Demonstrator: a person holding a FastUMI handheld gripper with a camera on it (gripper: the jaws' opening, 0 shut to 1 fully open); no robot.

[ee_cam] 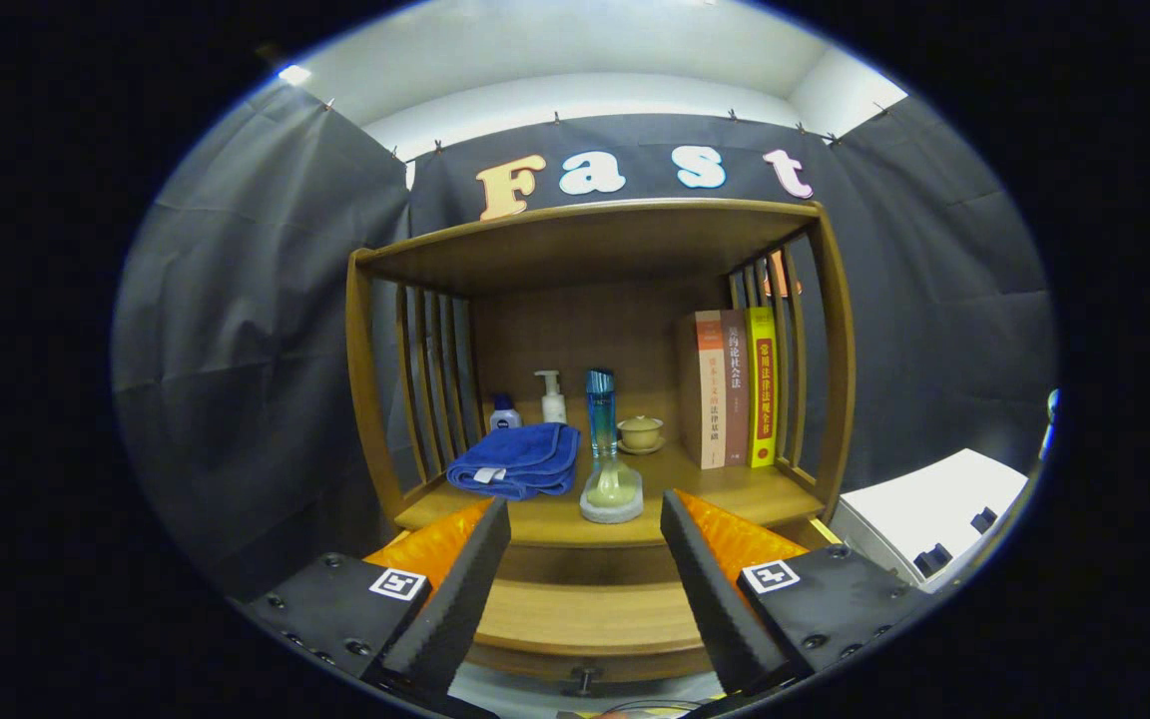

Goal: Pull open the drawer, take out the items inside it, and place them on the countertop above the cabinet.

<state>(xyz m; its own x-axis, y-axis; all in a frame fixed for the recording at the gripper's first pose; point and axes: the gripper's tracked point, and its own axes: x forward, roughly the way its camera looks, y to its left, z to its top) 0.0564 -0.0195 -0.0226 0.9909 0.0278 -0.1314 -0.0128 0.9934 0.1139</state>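
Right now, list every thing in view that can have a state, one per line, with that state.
gripper: open, fingers spread, holding nothing
drawer: shut, its knob between the fingers
blue towel: folded, lying on the countertop
glass vase: upright, just ahead of the fingers
pump bottle: upright, at the back
small blue-capped bottle: upright, cap on
lidded cup: lid on, on its saucer
books: upright, closed

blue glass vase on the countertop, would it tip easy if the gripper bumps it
Probably yes. The blue glass vase is tall with a narrow neck over a bulbous base, so a knock up high could topple it. It looks like glass, so likely fragile and slick. It stands just ahead of the open gripper, beside the folded blue towel, which might cushion a fall that way.
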